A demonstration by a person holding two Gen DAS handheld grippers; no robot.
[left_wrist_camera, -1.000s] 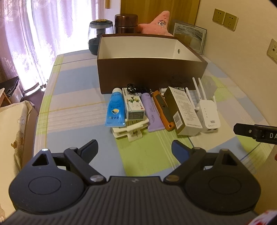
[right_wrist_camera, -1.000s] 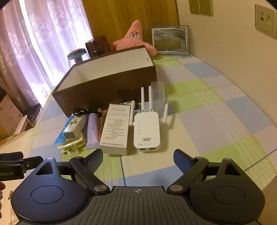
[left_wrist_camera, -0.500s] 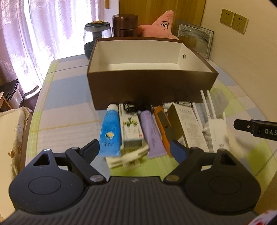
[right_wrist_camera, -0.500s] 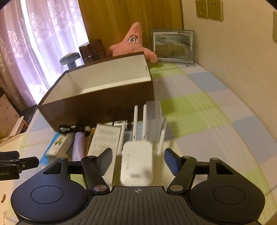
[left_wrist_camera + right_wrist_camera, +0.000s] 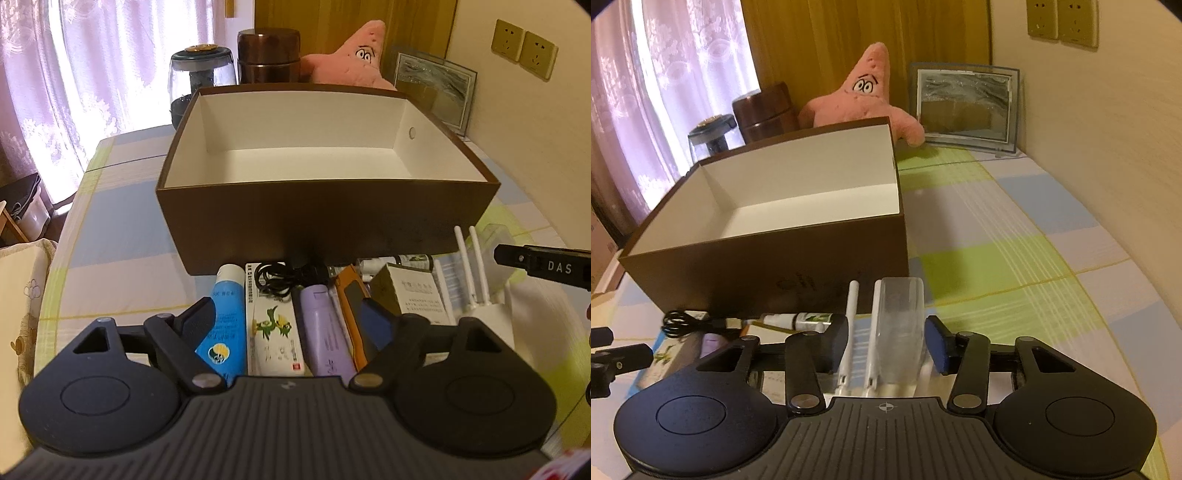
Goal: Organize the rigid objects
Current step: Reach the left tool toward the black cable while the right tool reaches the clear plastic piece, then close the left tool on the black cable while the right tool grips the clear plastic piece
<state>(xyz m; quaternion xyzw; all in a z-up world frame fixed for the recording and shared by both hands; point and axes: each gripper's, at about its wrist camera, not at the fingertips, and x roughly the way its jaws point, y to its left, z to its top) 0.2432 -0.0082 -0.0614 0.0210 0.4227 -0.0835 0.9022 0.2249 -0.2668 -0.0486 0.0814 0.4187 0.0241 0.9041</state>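
Both grippers advanced onto the item row beside the empty brown box [image 5: 768,266]; right gripper [image 5: 886,349] jaws just closing around white router [image 5: 873,332], pads not yet pressing; left gripper [image 5: 288,325] apart over green-print carton [image 5: 271,328]; seat pads squarely on router body, clear of antennas, before lifting.

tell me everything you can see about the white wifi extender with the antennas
The white plastic wifi extender with thin upright antennas lies flat on the checked tablecloth, at the right end of the row of items before the brown open cardboard box. Its antennas point toward the box. A clear plastic piece sits by them. The right gripper straddles it, its jaws having just been closing; contact by the fingers is unclear. A white printed carton lies alongside.
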